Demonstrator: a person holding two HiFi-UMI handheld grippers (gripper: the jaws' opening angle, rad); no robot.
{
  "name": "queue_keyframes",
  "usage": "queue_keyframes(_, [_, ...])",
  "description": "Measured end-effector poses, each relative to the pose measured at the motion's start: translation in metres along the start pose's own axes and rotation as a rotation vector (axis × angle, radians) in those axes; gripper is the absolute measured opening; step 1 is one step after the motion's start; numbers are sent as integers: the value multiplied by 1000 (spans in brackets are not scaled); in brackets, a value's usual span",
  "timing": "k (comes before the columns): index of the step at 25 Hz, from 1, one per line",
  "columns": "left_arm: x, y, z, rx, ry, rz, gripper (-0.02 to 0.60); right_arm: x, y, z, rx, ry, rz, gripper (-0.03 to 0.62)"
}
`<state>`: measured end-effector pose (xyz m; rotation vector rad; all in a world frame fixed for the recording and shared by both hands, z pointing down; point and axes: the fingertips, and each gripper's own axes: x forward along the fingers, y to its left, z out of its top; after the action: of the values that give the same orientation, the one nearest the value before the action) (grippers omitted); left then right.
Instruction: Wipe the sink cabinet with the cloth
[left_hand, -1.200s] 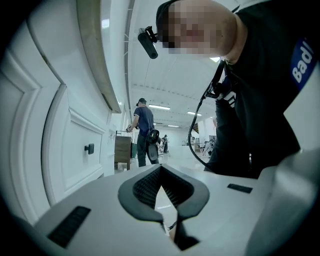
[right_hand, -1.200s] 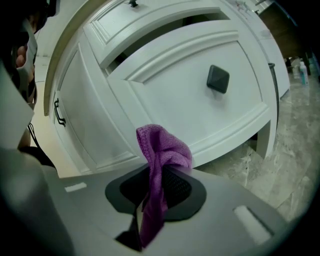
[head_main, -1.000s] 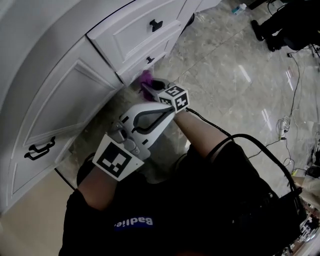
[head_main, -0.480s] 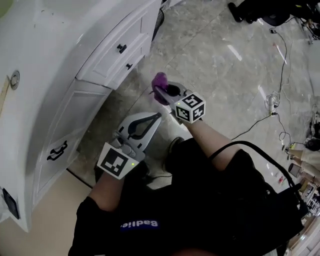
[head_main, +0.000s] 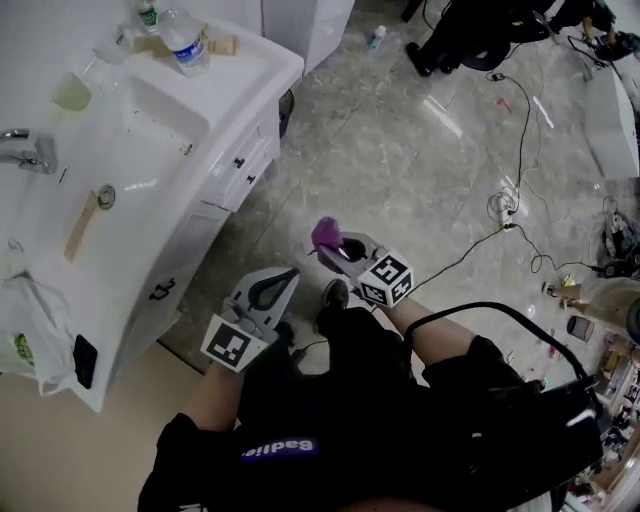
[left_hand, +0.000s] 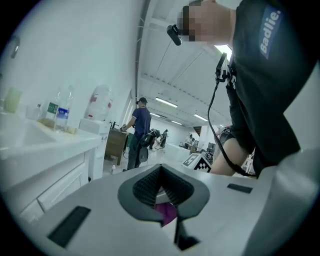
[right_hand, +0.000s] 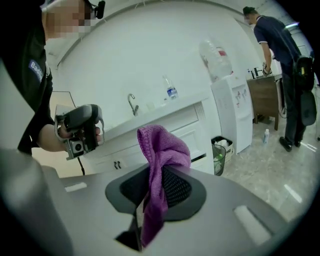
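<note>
Right gripper (right_hand: 161, 184): fingers closed tight on the purple cloth (right_hand: 162, 145). The cloth is pinched between the pads. Its upper end bunches up above the fingertips, and a narrow tail hangs down the slot behind them.

From the head view I see the cloth held in the air over the marble floor (head_main: 420, 170). It is in front of the sink cabinet (head_main: 195, 235), well apart from it and touching none of it.

Left gripper (left_hand: 160, 187): fingers drawn together, pads meeting, nothing clamped that I can make out. A scrap of purple shows through the gap low behind the pads. In the head view the cloth sits just beyond these fingertips and apart from them. This gripper hangs beside the right one, a little nearer the cabinet.

Cabinet is white, with doors and drawers shut. Basin (head_main: 130, 140) is on top, with the faucet (head_main: 25, 150) at its left edge. A water bottle (head_main: 186, 42) stands upright on the surface at the far corner. A white bag (head_main: 30, 305) hangs over the near end.

In the right gripper view, a water dispenser (right_hand: 232, 112) stands past the cabinet's far end, with a waste bin (right_hand: 220, 152) between the two. A person (right_hand: 282, 55) in dark clothes stands at a desk farther right.
</note>
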<state>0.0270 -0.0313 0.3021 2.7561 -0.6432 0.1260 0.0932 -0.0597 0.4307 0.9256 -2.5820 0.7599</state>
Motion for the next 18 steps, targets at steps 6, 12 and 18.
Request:
queue_keyframes(6, [-34,-56,111,27,-16,16,0,-79,84,97,46,-65,42,57])
queue_keyframes(12, [-52,-113,179,83,-16,22,0,-128,149,157,36,-95,135,57])
queue_keyframes(18, [-56,-148,228,119,-79,26,0,-158,176,191,-27,-105,167,57])
